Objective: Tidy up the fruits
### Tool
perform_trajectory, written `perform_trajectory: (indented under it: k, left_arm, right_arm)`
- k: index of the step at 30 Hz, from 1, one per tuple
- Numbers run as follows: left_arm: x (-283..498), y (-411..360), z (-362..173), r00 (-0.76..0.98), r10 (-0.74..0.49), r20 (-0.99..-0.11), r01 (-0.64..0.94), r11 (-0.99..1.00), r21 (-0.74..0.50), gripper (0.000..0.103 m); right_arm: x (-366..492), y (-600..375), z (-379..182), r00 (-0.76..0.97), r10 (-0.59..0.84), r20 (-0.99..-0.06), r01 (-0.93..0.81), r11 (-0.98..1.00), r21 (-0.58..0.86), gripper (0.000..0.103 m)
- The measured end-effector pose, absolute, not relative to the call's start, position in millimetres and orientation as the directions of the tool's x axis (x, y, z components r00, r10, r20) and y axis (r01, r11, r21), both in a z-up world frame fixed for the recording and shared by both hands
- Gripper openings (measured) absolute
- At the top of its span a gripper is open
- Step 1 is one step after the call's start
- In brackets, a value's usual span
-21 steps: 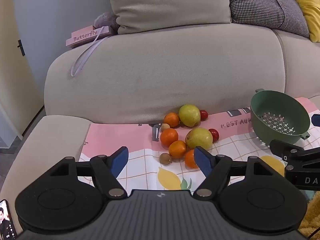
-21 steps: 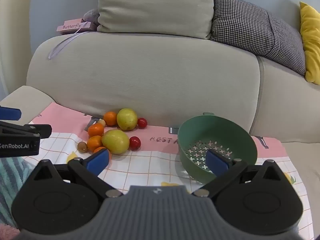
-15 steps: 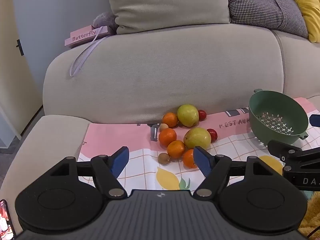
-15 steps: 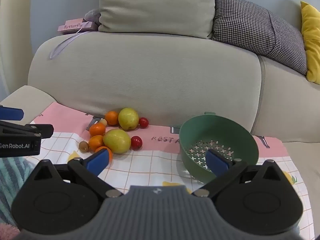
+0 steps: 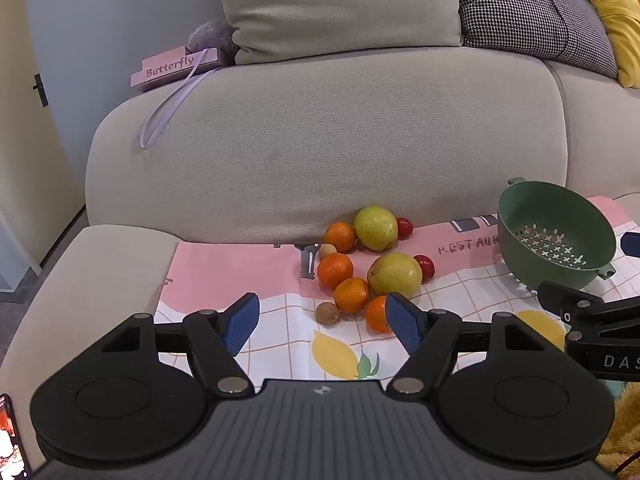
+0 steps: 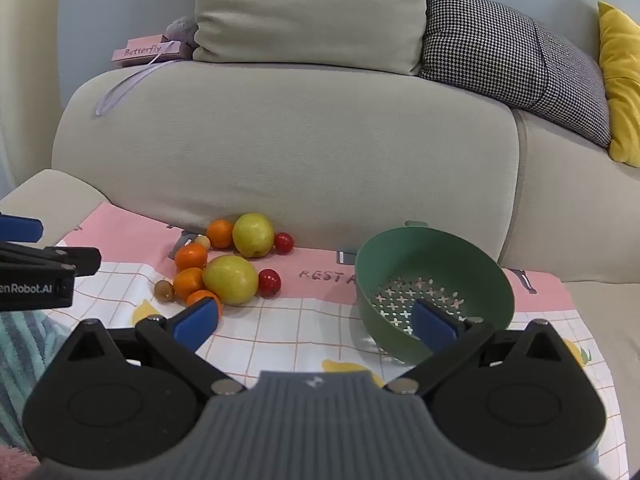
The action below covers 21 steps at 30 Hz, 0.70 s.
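A pile of fruit lies on a patterned cloth [image 5: 224, 268] on the sofa seat: two yellow-green pears [image 5: 394, 274] [image 5: 375, 227], several oranges [image 5: 335, 270], two red fruits [image 5: 425, 268] and a small brown kiwi [image 5: 327, 313]. A green colander [image 5: 556, 236] stands empty to their right. My left gripper [image 5: 322, 322] is open and empty, just in front of the pile. My right gripper [image 6: 314, 318] is open and empty, between the pears [image 6: 230, 279] and the colander [image 6: 434, 292].
The beige sofa backrest [image 5: 340, 140] rises right behind the fruit. A pink "Butterfly" box [image 5: 174, 68] and cushions sit on top of it. A phone [image 5: 10, 436] shows at the bottom left. A striped blanket [image 6: 20, 344] lies at the left.
Both grippers have shifted slightly; the fruit and colander sit a little further left in the left wrist view. Both stay open.
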State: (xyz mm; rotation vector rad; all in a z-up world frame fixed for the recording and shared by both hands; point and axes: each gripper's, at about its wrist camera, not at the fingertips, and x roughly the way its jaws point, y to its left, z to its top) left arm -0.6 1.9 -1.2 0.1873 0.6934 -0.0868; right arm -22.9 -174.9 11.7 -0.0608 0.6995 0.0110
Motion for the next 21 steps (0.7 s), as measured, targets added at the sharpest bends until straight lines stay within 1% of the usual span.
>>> perform_trajectory:
  k: [21]
  left_arm:
    - [-3.2, 3.3, 1.8, 0.770, -0.014, -0.638, 0.143, 0.978, 0.151, 0.085]
  right_arm:
    - [-23.9, -176.1, 13.2, 0.757, 0.007, -0.654, -0.040, 0.999, -0.035, 0.099]
